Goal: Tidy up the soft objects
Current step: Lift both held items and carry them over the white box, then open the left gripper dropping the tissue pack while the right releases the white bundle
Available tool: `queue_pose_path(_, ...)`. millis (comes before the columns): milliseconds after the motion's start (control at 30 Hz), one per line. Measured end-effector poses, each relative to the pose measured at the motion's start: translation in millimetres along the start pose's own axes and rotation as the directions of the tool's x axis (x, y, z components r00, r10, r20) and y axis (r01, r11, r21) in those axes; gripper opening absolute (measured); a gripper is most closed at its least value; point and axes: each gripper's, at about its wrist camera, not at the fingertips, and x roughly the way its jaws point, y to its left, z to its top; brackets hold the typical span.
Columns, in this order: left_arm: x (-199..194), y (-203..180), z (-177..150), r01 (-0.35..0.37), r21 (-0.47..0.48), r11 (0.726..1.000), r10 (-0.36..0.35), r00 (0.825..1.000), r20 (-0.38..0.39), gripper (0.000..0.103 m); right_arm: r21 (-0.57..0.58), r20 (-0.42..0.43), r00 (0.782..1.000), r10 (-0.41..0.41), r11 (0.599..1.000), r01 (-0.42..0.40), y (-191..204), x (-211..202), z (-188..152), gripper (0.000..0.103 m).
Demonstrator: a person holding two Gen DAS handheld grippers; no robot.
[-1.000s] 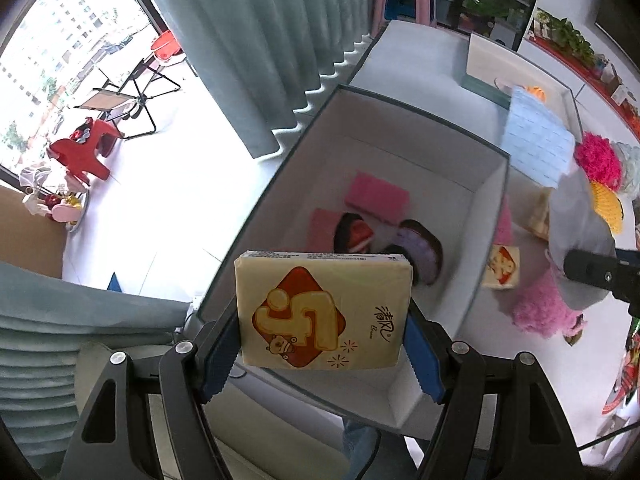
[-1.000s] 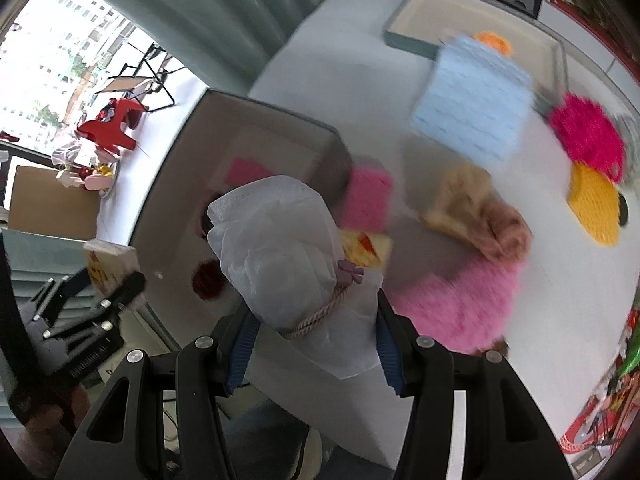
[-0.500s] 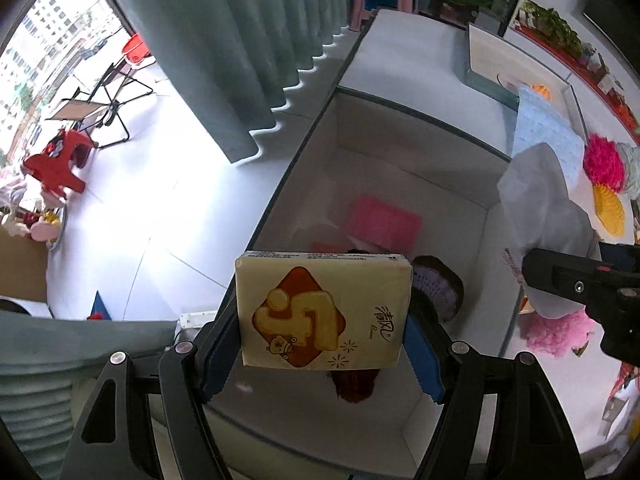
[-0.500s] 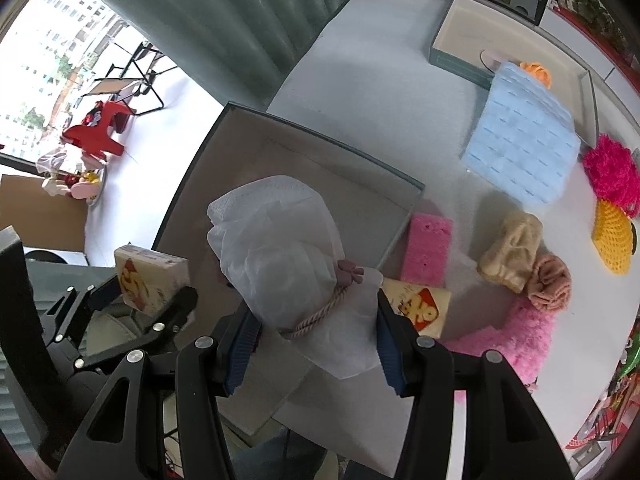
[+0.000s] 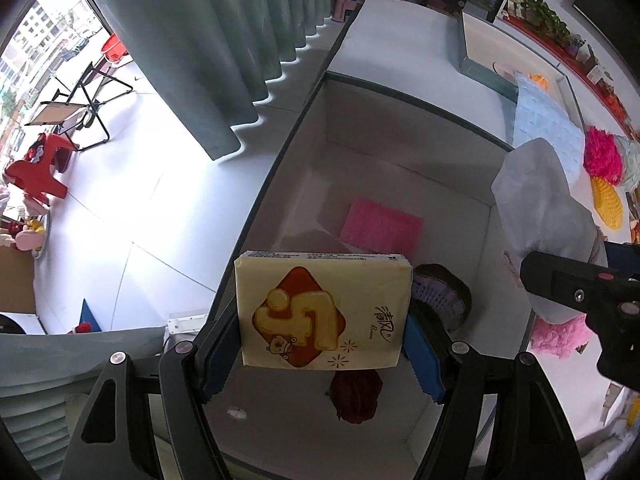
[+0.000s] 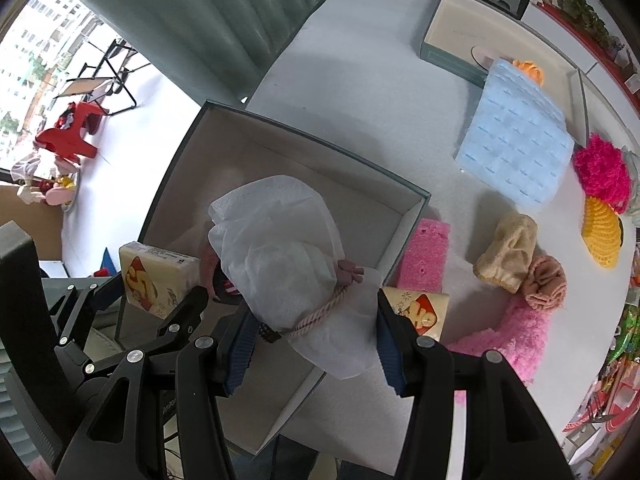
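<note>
Both grippers hang over the open box [image 6: 404,216] that sits at the desk's left edge, beside the curtain [image 5: 208,40]. The left gripper [image 5: 322,354] is clamped on a yellow tissue pack [image 5: 322,312], its blue pads [image 5: 422,350] pressed against the pack's two short sides, holding it upright above the near end of the box. The right gripper [image 6: 312,344] is closed around a white drawstring pouch [image 6: 276,248], squeezing it just below the pink cord [image 6: 320,310] that ties its neck, and the pouch hangs above the box's right wall, close to the near corner. Down on the floor of the box lie a pink sponge [image 5: 382,228] toward the middle, a round purple knitted piece [image 5: 438,294] against the right wall, and a dark red soft item [image 5: 356,398] near the front. Out on the desk [image 6: 360,64], touching the box's right wall, a second pink sponge [image 6: 424,256] rests, with another yellow tissue pack [image 6: 420,312] just beside it at the near end. Farther right sit a beige cloth [image 6: 508,256], a peach cloth [image 6: 546,282] and a fluffy pink item [image 6: 508,336], and a pale blue quilted pad [image 6: 516,136] leans on the tray [image 6: 444,56] at the far edge.
</note>
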Motion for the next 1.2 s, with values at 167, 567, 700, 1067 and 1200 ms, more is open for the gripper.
queue_pose_path(167,4,3,1,0.014,0.000,1.000,-0.014,1.000,-0.001,0.075,-0.004,-0.013,1.000,-0.025,1.000,0.025,4,4,3,0.058)
queue_pose_path(567,9,10,5,0.026,-0.003,1.000,-0.026,1.000,-0.008,0.075,-0.016,-0.018,0.998,-0.054,0.998,0.054,13,9,13,0.058)
queue_pose_path(700,10,10,4,0.031,0.009,0.999,-0.031,0.999,-0.012,0.075,-0.015,-0.018,0.999,-0.048,0.999,0.048,17,10,19,0.058)
queue_pose_path(1067,10,9,1,0.044,0.032,0.999,-0.043,0.999,-0.018,0.075,-0.029,-0.008,0.999,-0.046,0.999,0.045,25,18,27,0.059)
queue_pose_path(1200,11,8,-2,0.042,0.028,0.999,-0.041,0.999,-0.029,0.085,-0.027,-0.002,0.999,-0.033,0.999,0.032,24,15,25,0.074)
